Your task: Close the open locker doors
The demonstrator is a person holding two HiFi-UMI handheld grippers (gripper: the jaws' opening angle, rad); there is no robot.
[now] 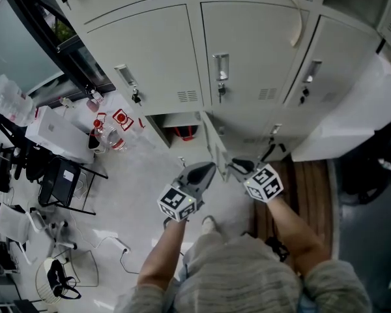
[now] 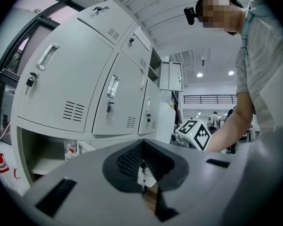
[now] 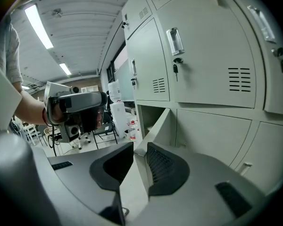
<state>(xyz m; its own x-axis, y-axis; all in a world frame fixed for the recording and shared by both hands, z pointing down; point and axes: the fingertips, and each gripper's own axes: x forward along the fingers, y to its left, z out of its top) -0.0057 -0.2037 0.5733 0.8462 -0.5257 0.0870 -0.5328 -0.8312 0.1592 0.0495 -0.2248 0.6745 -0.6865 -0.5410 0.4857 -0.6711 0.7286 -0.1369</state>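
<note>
Grey shut lockers (image 1: 247,57) stand ahead. The right hand-held gripper (image 3: 137,150) clamps the open locker door (image 3: 158,126) by its edge; the left hand-held gripper (image 2: 142,149), jaws together, hovers beside it. Beyond them, the open compartment (image 1: 164,124) holds something red (image 1: 186,134).

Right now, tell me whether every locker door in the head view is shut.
No, one lower locker door stands swung out, leaving its compartment open.

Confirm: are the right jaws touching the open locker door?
Touching. Right gripper view shows the right gripper clamping the open locker door, no gap at the pads.
</note>
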